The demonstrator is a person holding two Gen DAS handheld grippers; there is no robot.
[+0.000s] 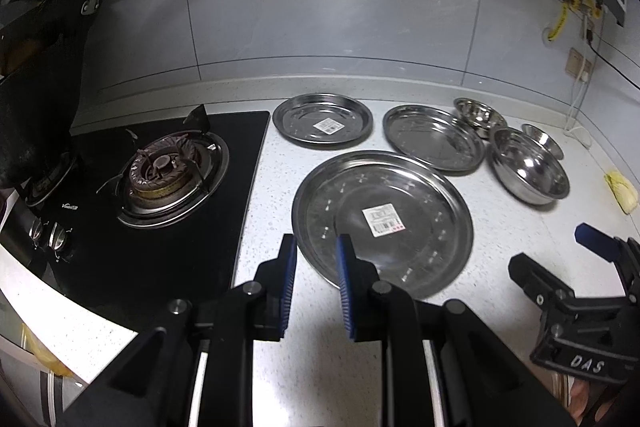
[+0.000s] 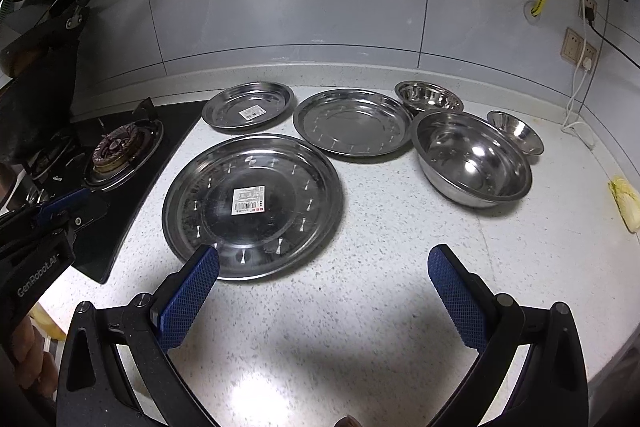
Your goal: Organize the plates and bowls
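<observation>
A speckled white stone countertop (image 2: 360, 307) holds six shiny stainless steel dishes. The largest round steel plate (image 2: 253, 205), bearing a white barcode sticker, lies nearest. At its twelve o'clock sits a smaller stickered steel plate (image 2: 248, 105); at its two o'clock a plain medium steel plate (image 2: 353, 122). Farther right stands a wide steel bowl (image 2: 474, 158), with a fluted steel bowl (image 2: 429, 96) behind it and a small steel bowl (image 2: 516, 131) at its two o'clock. A black gas hob (image 1: 160, 195) lies at nine o'clock. The left gripper (image 1: 316, 251), blue-padded, straddles the largest plate's near left rim, jaws parted and not pressing. The right gripper (image 2: 324, 259) hangs spread wide, empty.
</observation>
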